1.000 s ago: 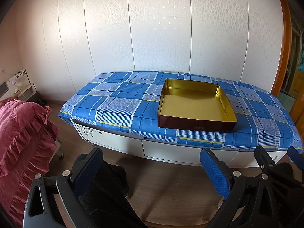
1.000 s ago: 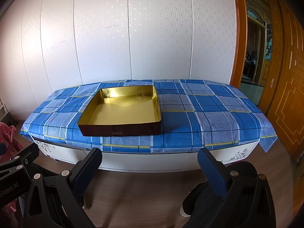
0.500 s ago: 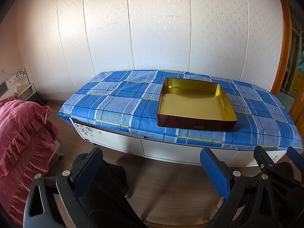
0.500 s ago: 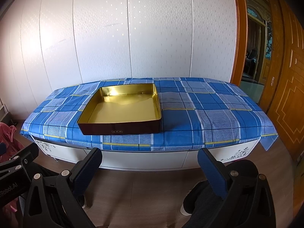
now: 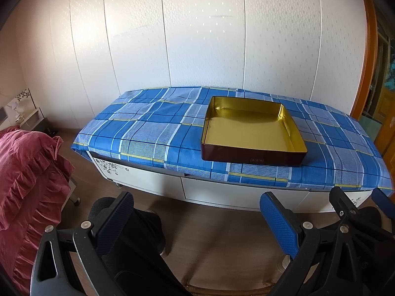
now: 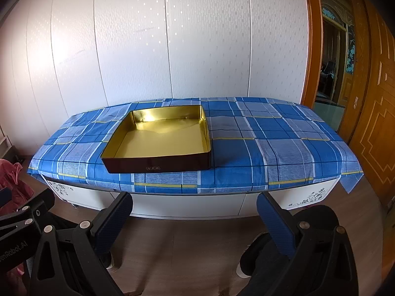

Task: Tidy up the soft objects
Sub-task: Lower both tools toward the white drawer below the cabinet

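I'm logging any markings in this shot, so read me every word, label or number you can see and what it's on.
"...Robot.AI", partly cut off and seen upside down: on the left hand-held gripper, at the right wrist view's edge.
Small label on the tin box front wall: too small to read.
Nothing else carries text.

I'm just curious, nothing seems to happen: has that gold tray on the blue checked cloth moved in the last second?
No. The gold tray sits on the same squares of the checked cloth.
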`<state>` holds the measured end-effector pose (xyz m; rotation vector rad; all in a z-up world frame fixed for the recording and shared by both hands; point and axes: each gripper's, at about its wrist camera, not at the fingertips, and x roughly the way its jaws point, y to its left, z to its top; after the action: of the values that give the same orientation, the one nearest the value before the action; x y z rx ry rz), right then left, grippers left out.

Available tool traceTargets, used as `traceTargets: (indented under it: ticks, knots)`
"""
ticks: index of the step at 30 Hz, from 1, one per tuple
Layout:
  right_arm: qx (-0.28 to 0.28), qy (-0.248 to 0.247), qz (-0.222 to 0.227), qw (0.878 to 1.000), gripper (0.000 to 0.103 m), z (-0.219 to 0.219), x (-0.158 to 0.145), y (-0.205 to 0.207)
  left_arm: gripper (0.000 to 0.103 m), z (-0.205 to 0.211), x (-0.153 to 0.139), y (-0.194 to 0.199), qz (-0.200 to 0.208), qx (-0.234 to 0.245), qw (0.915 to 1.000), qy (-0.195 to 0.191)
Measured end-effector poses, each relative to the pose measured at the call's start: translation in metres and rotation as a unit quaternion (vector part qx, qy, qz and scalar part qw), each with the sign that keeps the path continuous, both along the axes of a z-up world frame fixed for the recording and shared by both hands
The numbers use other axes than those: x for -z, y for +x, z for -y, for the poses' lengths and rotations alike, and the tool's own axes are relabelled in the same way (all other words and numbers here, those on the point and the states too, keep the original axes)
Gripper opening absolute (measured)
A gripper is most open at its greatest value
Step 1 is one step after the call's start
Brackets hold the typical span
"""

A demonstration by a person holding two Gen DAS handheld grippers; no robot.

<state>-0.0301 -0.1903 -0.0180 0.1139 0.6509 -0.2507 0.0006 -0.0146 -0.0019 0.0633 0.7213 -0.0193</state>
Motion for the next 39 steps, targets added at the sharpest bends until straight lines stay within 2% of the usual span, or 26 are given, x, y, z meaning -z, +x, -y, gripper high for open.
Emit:
traceTargets:
  ticks: [8,12,15,19,23,26,30,34,35,37,39]
  knots:
    - [-0.004,0.013,-0.003,1.000,0.103,0.005,0.004,0.005,0.103,-0.005,0.015,0.014,-0.007,0.011,0.9999,-0.010]
    - [-0.015,0.028,-0.004,0.999,0.103,0.009,0.009,0.010,0.103,-0.010,0.029,0.025,-0.015,0.038,0.9985,-0.037]
    - [-0.029,0.032,-0.004,0.999,0.103,0.011,0.016,0.017,0.103,-0.011,0.045,0.038,-0.039,0.055,0.9967,-0.046]
    - [-0.069,0.035,-0.022,0.997,0.103,0.012,0.038,0.034,0.103,-0.004,0.074,0.053,-0.086,0.065,0.9940,-0.020]
    - [-0.110,-0.012,-0.078,0.991,0.102,0.003,0.076,0.058,0.103,0.003,0.107,0.066,-0.113,0.085,0.9897,0.024]
    - [-0.152,-0.052,-0.119,0.980,0.101,-0.004,0.109,0.073,0.103,0.001,0.126,0.076,-0.132,0.100,0.9856,0.036]
    - [-0.201,-0.059,-0.161,0.965,0.101,-0.002,0.148,0.088,0.103,-0.003,0.149,0.093,-0.170,0.132,0.9764,0.015]
    - [-0.237,-0.095,-0.215,0.943,0.102,-0.001,0.186,0.105,0.103,-0.006,0.170,0.111,-0.250,0.153,0.9552,-0.042]
    - [-0.245,-0.107,-0.227,0.937,0.102,-0.002,0.195,0.109,0.103,-0.004,0.174,0.115,-0.271,0.154,0.9492,-0.043]
    - [-0.257,-0.137,-0.249,0.924,0.102,-0.003,0.210,0.117,0.100,0.003,0.176,0.115,-0.277,0.168,0.9456,-0.034]
    - [-0.274,-0.190,-0.269,0.904,0.102,-0.009,0.230,0.127,0.098,0.010,0.174,0.112,-0.248,0.186,0.9508,-0.002]
